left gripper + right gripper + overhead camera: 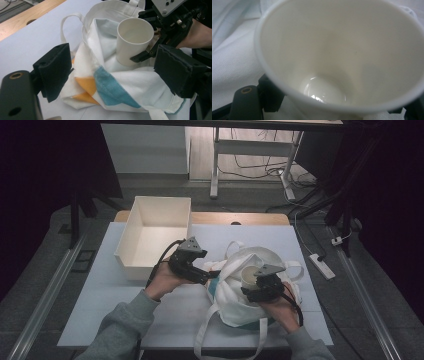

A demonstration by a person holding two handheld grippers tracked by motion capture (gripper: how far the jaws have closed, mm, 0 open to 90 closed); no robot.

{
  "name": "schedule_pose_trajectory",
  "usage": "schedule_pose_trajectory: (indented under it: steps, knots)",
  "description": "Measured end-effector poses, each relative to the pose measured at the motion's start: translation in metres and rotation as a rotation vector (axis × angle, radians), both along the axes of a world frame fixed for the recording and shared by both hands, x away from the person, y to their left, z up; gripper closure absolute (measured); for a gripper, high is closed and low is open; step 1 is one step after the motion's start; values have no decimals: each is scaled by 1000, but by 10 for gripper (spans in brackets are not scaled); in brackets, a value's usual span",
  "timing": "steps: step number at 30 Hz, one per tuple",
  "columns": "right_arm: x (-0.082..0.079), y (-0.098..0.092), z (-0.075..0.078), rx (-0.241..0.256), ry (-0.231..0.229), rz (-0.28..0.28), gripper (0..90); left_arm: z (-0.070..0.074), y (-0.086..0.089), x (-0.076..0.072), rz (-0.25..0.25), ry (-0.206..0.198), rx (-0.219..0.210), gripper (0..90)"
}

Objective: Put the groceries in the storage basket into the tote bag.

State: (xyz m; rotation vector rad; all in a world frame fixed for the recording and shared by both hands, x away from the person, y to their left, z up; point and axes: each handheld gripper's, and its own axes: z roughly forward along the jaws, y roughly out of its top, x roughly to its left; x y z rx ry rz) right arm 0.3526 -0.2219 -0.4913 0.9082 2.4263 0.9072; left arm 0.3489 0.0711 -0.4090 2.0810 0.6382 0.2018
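A white paper cup (248,276) (133,42) stands upright in the mouth of a white tote bag (235,307) (130,85) with blue and orange patches. My right gripper (254,286) (337,110) is shut on the cup near its base, and the cup's empty inside (337,50) looms close in the right gripper view. My left gripper (210,275) (115,72) is open at the bag's left edge, jaws wide apart on either side of the bunched fabric. From the left gripper view, the right gripper (150,47) pinches the cup's far side.
An empty white box (155,230) stands at the back left of the white table (140,315). The bag's straps (205,335) hang over the table's front edge. A power strip (322,266) and cables lie on the floor to the right.
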Motion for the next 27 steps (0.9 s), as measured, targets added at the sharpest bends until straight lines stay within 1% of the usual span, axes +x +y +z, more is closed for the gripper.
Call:
schedule_pose_trajectory:
  steps: [3,4,5,8,11,14,15,21,24,27]
  knots:
    - [1,4,-2,-47,34,-2,162,0,1,0,1,0,-3,150]
    - [1,4,-1,-57,29,-9,163,0,1,0,1,0,-3,150]
    - [0,3,0,-53,23,-4,162,0,1,1,2,1,-4,150]
    - [-4,0,7,-24,-2,-7,128,0,2,1,3,2,-4,150]
    - [-8,-6,13,0,-18,-9,103,0,2,1,3,0,-4,150]
    - [-14,-14,19,36,-39,2,93,0,3,1,5,-3,-8,150]
    - [-16,-16,22,49,-50,2,93,0,3,1,5,-1,-6,150]
    - [-29,-34,42,163,-110,8,108,0,3,1,8,0,-9,151]
    - [-34,-43,54,196,-135,6,129,1,4,2,9,-1,-11,151]
    - [-37,-52,63,214,-152,-5,154,1,6,2,12,-3,-13,151]
